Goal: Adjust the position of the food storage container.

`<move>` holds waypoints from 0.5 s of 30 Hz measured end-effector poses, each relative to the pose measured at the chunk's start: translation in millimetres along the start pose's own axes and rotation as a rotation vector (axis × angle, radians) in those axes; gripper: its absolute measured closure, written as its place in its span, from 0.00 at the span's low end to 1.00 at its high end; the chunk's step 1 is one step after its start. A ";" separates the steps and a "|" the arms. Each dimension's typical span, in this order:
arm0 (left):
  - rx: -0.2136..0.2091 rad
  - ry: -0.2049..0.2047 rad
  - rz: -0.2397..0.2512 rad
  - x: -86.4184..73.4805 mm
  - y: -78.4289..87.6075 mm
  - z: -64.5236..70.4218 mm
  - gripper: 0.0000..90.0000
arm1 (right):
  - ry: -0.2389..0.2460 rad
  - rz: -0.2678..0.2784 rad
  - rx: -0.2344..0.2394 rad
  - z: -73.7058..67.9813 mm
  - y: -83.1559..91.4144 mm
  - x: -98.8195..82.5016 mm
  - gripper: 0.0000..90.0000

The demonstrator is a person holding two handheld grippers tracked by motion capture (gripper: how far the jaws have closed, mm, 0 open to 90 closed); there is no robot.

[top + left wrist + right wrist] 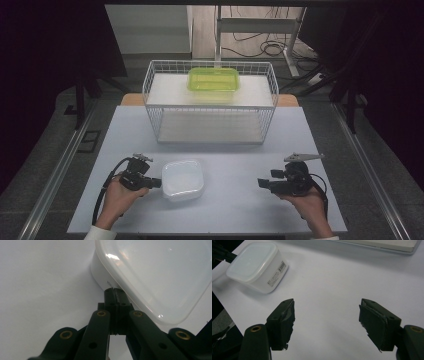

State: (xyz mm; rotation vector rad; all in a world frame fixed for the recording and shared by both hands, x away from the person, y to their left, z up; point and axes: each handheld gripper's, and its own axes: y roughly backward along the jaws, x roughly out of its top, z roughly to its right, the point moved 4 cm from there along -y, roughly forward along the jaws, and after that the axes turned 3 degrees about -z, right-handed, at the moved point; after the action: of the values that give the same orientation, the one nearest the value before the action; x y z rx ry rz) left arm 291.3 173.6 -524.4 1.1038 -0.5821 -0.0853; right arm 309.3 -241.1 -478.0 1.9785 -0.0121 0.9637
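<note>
- Pale grey table [235, 200] stood on a dark floor, with a white wire basket [210, 102] at its far side.
- Left gripper [155, 183] was clenched on the rim of the white lidded container [183, 179], seemingly on the lid's lip; a good lift would keep it level and the pinch deep.
- Green lidded box [213, 79] sat on the basket's upper shelf.
- Right gripper [261, 183] hung released, well apart from the container, free to steady it.
- Count: two containers, one basket, two grippers.

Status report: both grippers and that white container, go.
Left gripper shut at white container rim. Right gripper open, empty. Wire basket beyond, apart.
</note>
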 end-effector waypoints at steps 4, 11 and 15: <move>-0.009 -0.005 0.002 6.7 -4.5 3.8 1.00 | 0.002 -0.001 -0.001 -0.1 -0.8 -0.2 0.32; -0.020 -0.026 -0.010 19.4 -17.4 13.9 1.00 | 0.000 -0.007 -0.002 0.5 -1.8 -0.9 0.32; -0.019 -0.037 -0.013 25.9 -25.0 19.1 1.00 | 0.003 -0.009 -0.001 0.0 -2.2 -0.9 0.32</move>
State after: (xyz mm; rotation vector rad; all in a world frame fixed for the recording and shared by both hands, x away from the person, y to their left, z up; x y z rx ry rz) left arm 309.4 137.5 -529.5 1.0895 -0.6061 -0.1222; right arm 309.5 -240.1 -480.2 1.9745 -0.0024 0.9601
